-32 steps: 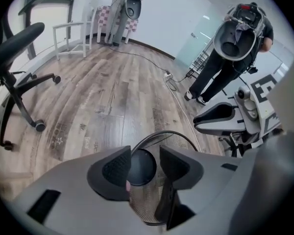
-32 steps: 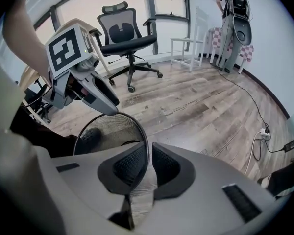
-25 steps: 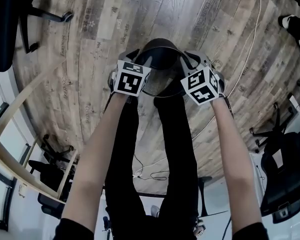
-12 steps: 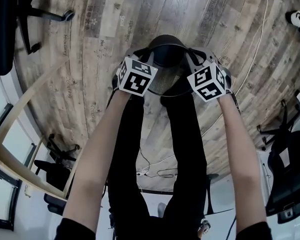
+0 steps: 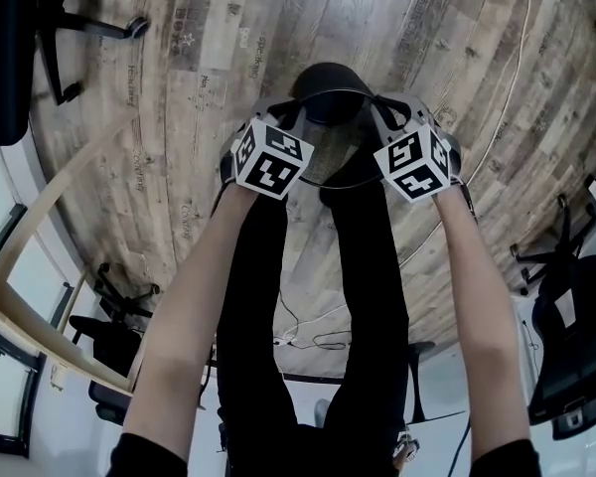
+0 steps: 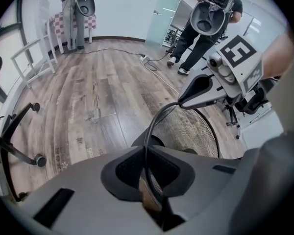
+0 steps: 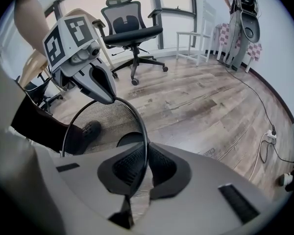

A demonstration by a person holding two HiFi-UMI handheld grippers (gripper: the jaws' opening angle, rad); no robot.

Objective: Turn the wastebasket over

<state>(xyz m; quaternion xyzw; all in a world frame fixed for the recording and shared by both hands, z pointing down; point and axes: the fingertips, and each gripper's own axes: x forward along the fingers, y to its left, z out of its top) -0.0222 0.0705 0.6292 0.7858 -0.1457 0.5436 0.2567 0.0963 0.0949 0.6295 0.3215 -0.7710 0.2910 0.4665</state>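
A black wire-mesh wastebasket (image 5: 328, 92) is held over the wooden floor in front of the person's legs, its rim toward me. My left gripper (image 5: 286, 119) is at the rim's left side. In the left gripper view the thin rim (image 6: 146, 131) runs between the pads of the left gripper (image 6: 148, 168), whose jaws are closing onto it. My right gripper (image 5: 379, 117) holds the rim's right side. The right gripper view shows the right gripper (image 7: 139, 170) shut on the rim, with the mesh wall (image 7: 103, 121) curving away to the left gripper (image 7: 100, 87).
An office chair (image 7: 132, 28) and a white chair (image 7: 198, 38) stand behind. Two people (image 6: 208, 13) (image 6: 78, 4) stand at the far wall. A cable (image 5: 497, 117) trails across the floor on the right. A chair base (image 6: 14, 136) lies to the left, and a wooden frame (image 5: 40, 217).
The left gripper's marker cube has rolled a little at the rim. The basket and the right gripper sit slightly higher in the picture, their hold unchanged.
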